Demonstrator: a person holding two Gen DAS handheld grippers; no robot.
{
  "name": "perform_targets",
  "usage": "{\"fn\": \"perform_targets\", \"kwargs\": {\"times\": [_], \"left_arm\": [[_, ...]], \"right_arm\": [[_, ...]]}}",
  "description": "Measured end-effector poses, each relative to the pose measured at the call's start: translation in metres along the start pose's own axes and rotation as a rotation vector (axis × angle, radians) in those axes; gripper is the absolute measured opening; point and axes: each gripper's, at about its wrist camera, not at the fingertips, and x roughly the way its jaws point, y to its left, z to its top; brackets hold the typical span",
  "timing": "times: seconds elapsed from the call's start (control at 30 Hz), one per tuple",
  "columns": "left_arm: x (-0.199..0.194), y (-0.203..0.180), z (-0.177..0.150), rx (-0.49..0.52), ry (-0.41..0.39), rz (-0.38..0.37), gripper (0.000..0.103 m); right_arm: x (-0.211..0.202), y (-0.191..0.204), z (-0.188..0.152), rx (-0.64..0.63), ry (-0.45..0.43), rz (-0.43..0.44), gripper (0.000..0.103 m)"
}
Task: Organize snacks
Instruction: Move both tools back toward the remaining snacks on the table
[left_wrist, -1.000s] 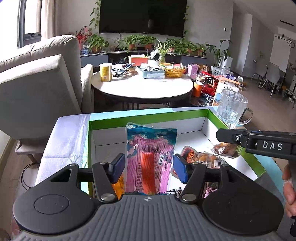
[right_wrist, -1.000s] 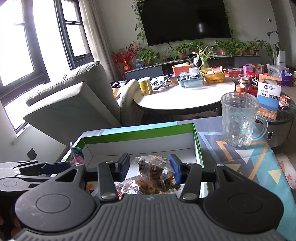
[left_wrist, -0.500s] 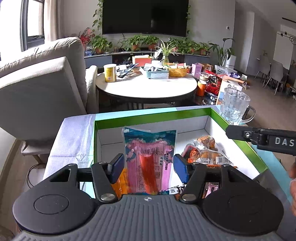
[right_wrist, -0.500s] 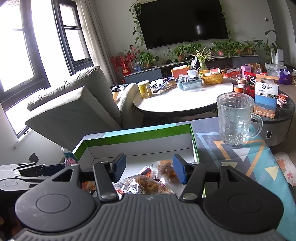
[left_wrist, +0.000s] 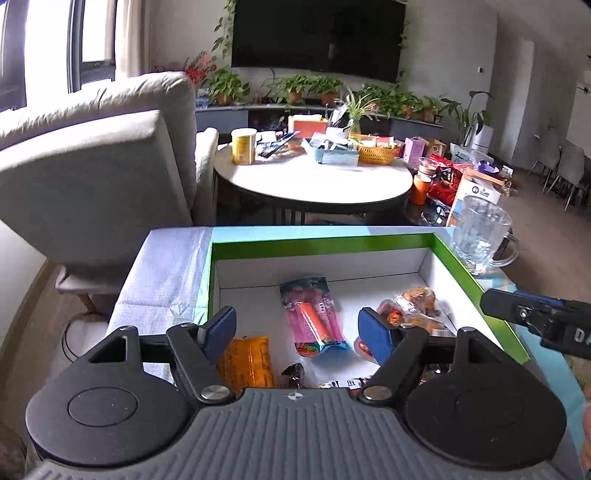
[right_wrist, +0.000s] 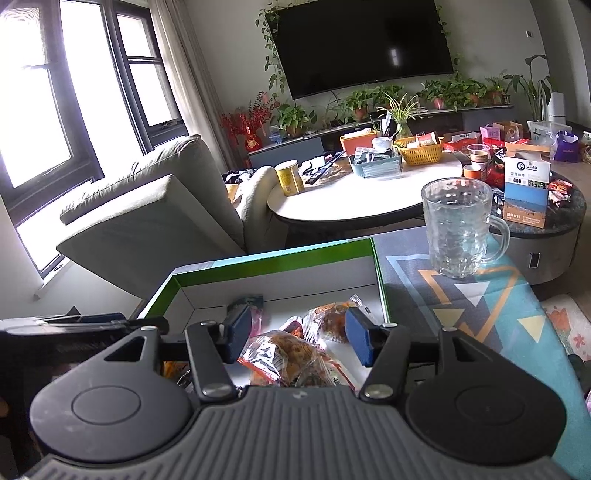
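A green-rimmed white box (left_wrist: 317, 242) holds several snack packets. A pink sausage packet (left_wrist: 314, 319) lies flat on its floor, with an orange packet (left_wrist: 245, 363) to its left and clear bags of brown snacks (left_wrist: 415, 304) to its right. My left gripper (left_wrist: 297, 334) is open and empty above the box's near edge. My right gripper (right_wrist: 295, 334) is open and empty above the clear snack bags (right_wrist: 291, 352) in the same box (right_wrist: 280, 260). The right gripper's side (left_wrist: 539, 323) shows at the right of the left wrist view.
A glass mug (right_wrist: 460, 227) stands on the patterned cloth right of the box. A grey armchair (left_wrist: 92, 170) stands at the left. Behind are a round white table (left_wrist: 314, 181) with clutter and a low dark table (right_wrist: 546, 221) with boxes.
The pink packet, upright between my left fingers before, now lies flat in the box. The clear bag between my right fingers has dropped in. Both grippers have pulled back and up.
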Motion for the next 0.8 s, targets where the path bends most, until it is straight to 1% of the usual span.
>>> {"fn": "perform_targets", "kwargs": {"times": [0.13,0.27,0.4,0.5,0.57,0.67,0.8], "left_arm": [[-0.016,-0.010,-0.008,0.044,-0.011,-0.009,0.071],[-0.034,-0.016,-0.025,0.036,-0.002,-0.039,0.071],[-0.048,-0.024,-0.052,0.006,0.057,-0.090,0.071],[-0.049,-0.034,-0.070,0.015,0.111,-0.116,0.071],[-0.043,-0.041,-0.077,0.021,0.137,-0.110,0.071],[-0.030,-0.050,-0.083,0.009,0.150,-0.085,0.071],[-0.013,-0.061,-0.089,-0.008,0.171,-0.036,0.071]], "right_arm": [[-0.006,-0.002,-0.003,0.008,-0.004,0.004,0.036],[-0.015,-0.007,-0.006,0.011,-0.011,0.000,0.036],[-0.024,-0.014,-0.008,0.036,-0.023,0.002,0.036],[-0.030,-0.016,-0.010,0.044,-0.029,0.001,0.036],[-0.033,-0.018,-0.011,0.049,-0.031,0.002,0.036],[-0.038,-0.020,-0.014,0.053,-0.034,0.006,0.036],[-0.047,-0.025,-0.018,0.055,-0.040,-0.002,0.036]]}}
